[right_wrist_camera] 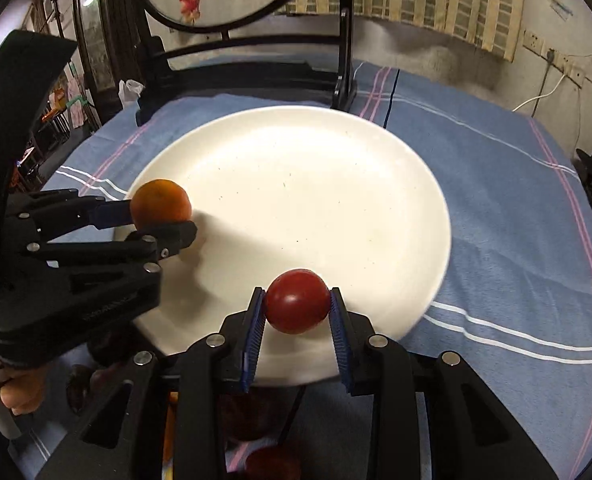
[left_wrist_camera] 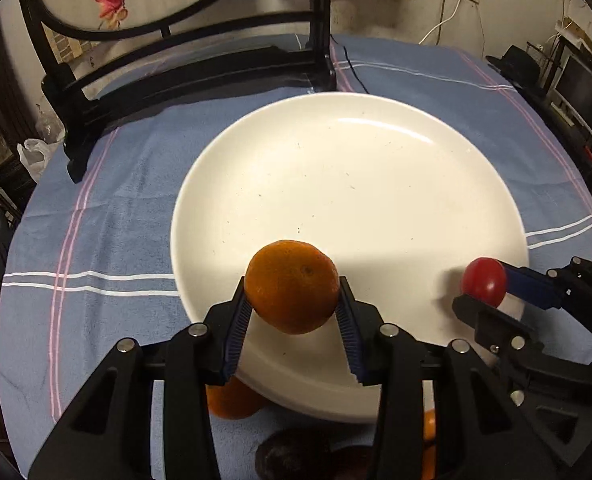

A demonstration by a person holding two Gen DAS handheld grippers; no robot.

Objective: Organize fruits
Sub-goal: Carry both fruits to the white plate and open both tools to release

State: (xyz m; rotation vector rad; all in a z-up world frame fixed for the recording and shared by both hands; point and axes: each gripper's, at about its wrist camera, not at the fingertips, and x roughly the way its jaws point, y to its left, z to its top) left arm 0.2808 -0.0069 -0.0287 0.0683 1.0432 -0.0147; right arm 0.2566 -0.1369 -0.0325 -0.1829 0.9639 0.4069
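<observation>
A: Orange (left_wrist_camera: pixel 292 286) sits pinched between the blue pads of the left gripper (left_wrist_camera: pixel 293 300), held over the white plate (left_wrist_camera: pixel 376 168) at its six o'clock rim.

B: And the tomato (right_wrist_camera: pixel 297 301)?

A: Clamped in the right gripper (right_wrist_camera: pixel 297 308), jaws pressed on both its sides, above the plate's near edge. From the left wrist it shows at about four o'clock of the plate.

B: Anything else nearby?

A: Another orange (left_wrist_camera: pixel 234 402) lies on the blue striped cloth (left_wrist_camera: pixel 116 208) just below the plate's rim, half hidden by the fingers. A black wooden stand (left_wrist_camera: pixel 176 76) is at the plate's eleven o'clock.
</observation>
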